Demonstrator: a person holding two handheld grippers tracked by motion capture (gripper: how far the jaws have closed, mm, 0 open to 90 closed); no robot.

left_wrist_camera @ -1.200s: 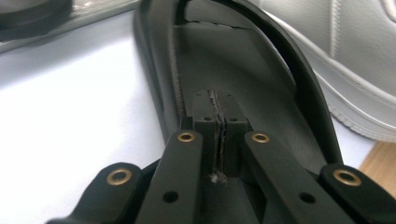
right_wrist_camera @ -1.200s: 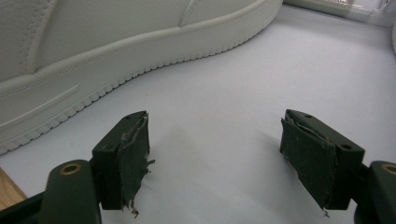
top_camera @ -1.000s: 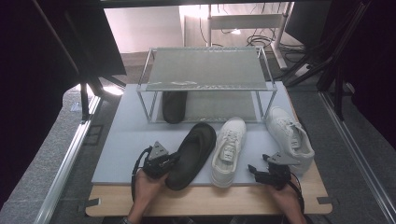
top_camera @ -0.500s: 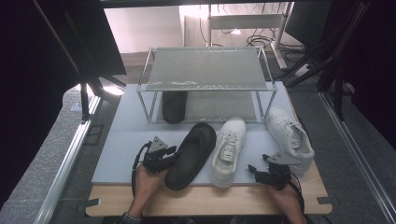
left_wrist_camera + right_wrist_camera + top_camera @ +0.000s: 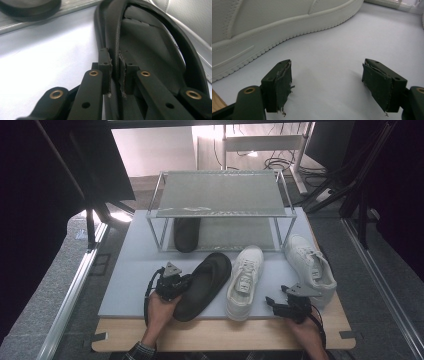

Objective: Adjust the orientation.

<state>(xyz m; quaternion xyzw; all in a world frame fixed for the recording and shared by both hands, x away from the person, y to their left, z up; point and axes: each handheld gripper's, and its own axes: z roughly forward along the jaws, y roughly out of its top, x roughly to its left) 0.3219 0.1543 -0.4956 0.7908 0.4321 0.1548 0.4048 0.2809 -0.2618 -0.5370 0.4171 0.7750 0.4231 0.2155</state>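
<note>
A black slipper [image 5: 205,285] lies sole-down on the grey mat [image 5: 135,270], toe toward the rack. My left gripper [image 5: 184,282] is at its left side; in the left gripper view the gripper [image 5: 115,67] is shut on the slipper's [image 5: 150,42] thin black edge. Its jaws have just been closing with that edge between them. My right gripper [image 5: 272,304] rests low near the mat's front right, open, with bare mat between its pads [image 5: 327,82]. A white sneaker [image 5: 262,25] lies just ahead of it.
Two white sneakers [image 5: 245,275] [image 5: 310,265] lie to the right of the slipper. A second black slipper [image 5: 186,234] sits under the metal rack [image 5: 220,195] at the back. The wooden table edge [image 5: 215,335] runs along the front.
My left hand has shifted a little away from the person along the slipper's side. The right gripper has stayed where it was.
</note>
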